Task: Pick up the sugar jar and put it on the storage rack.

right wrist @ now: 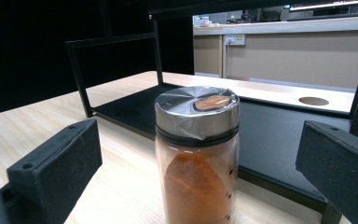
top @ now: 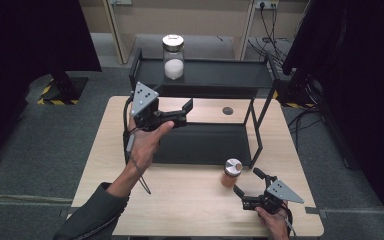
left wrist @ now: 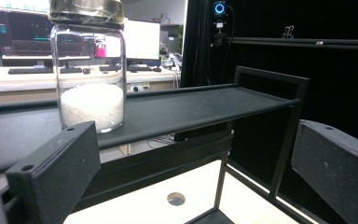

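A glass jar of white grains (top: 173, 57) with a metal lid stands on the top level of a black two-tier shelf (top: 220, 75). My left gripper (top: 185, 114) hovers open in front of the shelf, below the jar's level and apart from it. In the left gripper view the jar (left wrist: 92, 70) stands at upper left, beyond the spread jaws of the gripper (left wrist: 196, 177). A spice jar of orange powder (top: 231, 172) with a silver lid stands on the table. My right gripper (top: 247, 181) is open just short of it. That spice jar (right wrist: 197, 158) sits centred between the right gripper's (right wrist: 200, 142) jaws, untouched.
The shelf's lower level (top: 205, 142) rests on the light wooden table (top: 180, 205), which has a round hole (top: 227, 110) behind it. The shelf's thin front post (top: 256, 150) stands close to the spice jar. Dark screens flank the table.
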`<state>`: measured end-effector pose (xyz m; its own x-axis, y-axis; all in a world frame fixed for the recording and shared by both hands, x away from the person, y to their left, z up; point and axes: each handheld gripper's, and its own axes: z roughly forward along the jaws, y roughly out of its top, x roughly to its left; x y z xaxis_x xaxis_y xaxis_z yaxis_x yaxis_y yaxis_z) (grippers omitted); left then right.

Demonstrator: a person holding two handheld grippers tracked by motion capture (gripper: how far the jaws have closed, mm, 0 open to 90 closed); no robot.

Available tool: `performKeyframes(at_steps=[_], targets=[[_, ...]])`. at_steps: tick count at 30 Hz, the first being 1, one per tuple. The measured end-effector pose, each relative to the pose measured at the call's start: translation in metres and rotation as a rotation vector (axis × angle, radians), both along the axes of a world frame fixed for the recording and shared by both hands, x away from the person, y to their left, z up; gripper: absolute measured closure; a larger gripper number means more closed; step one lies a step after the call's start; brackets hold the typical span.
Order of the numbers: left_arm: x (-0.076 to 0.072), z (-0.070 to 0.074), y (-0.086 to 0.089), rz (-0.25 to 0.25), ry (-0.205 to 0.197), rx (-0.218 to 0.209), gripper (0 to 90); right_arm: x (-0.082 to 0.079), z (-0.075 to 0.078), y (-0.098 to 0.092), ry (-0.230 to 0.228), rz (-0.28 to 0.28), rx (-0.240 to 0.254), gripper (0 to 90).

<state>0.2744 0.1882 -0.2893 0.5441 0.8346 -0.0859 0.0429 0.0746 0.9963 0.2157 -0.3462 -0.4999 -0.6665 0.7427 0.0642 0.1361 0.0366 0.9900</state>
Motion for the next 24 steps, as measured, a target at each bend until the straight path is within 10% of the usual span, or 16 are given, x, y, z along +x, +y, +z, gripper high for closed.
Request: performKeyframes(at_steps=[24], targets=[[-0.028, -0.057, 0.000, -0.067, -0.005, 0.017, 0.2, 0.000, 0.000, 0.000, 0.000, -0.002, 0.000, 0.2]])
